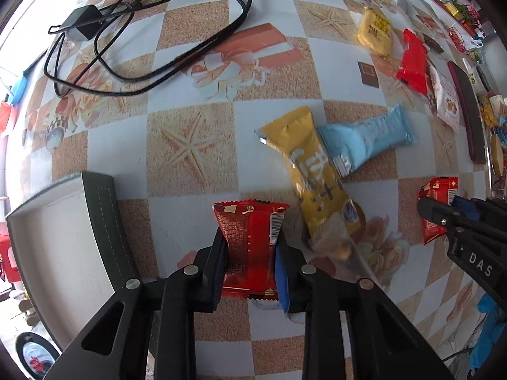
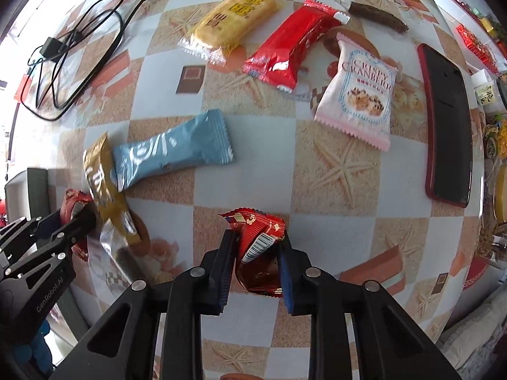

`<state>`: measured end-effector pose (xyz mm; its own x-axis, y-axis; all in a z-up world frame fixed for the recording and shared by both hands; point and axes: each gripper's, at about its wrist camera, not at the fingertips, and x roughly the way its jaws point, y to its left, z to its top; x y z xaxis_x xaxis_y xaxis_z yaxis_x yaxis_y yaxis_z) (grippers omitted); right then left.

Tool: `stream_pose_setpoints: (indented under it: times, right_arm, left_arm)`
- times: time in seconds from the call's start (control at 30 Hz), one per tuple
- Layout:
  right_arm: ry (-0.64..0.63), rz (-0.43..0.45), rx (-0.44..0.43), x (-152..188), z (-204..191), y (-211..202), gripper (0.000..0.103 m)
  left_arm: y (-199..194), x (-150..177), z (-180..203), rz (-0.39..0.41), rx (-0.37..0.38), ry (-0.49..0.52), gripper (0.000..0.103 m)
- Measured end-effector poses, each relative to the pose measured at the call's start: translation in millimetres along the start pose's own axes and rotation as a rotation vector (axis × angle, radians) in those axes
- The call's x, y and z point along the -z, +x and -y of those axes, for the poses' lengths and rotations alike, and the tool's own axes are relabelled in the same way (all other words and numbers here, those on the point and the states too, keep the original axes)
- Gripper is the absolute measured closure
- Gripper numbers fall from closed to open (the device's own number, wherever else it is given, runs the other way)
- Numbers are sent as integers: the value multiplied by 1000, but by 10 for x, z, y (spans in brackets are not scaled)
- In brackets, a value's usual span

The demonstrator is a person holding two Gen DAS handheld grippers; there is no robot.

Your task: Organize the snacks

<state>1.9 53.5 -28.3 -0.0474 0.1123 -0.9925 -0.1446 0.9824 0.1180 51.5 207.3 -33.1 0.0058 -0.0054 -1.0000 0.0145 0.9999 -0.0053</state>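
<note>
We see a glossy surface (image 1: 202, 107) w/ a checked print: sandy starfish squares alternating w/ pale ones, plus flower motifs. Snack packs lie scattered on it, all crinkly foil or plastic w/ serrated end seals. A long mustard-yellow bar wrapper (image 1: 313, 174) lies diagonal, its near end clear film showing the contents; its far part overlaps the end of a matte light-blue pillow pack (image 1: 367, 139). Further off: a flat yellow cracker pack (image 2: 231, 22), a shiny long red pack (image 2: 291, 47), a pale pink-edged cranberry cookie pouch (image 2: 361, 95) w/ printed lettering, and a dark stick-shaped snack (image 2: 377, 15). A red-cased phone (image 2: 446, 126) lies flat at the right side in the right wrist view. A black cable w/ adapter (image 1: 85, 22) loops loosely at far left. A dark box w/ stitched rim (image 1: 104, 221) and pale inside sits at the surface's left edge.

Left hand-held gripper (image 1: 252, 247): jaws nearly closed, clamped on a small red square packet (image 1: 247, 247), which lies flat on the surface just right of the box; pads press both its sides.

Right hand-held gripper (image 2: 256, 250): also pinched in, gripping a second small red packet (image 2: 259, 247), foil buckled and crumpled between the pads, barcode flap bent up. It's near the yellow bar's clear end, apart from it.
</note>
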Motion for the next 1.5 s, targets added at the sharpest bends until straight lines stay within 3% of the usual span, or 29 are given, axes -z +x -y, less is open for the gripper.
stream_pose_setpoints:
  times: [0.13,0.47,0.83,1.13,1.43,1.5]
  right_arm:
    - [-21,-7,6,27,-51,33,76]
    - [-48,-37,12,466,-192,114,76]
    - [-116,-94,30,1303,-558,170,76]
    - [-169,-126,65,1856,-794,232,75]
    - [-169,-137,80,1766,-800,215,75]
    - [-161,-143,76,1582,-709,294,75]
  left_arm:
    - [16,243,-8,-2,-1,15,74]
    - [29,911,2,-23,-3,54,74]
    - [21,1519,234,-48,-12,170,74]
    - [61,1729,360,-51,-19,228,74]
    - [54,1631,373,-43,-12,235,74]
    - [48,1641,379,-40,-9,232,74]
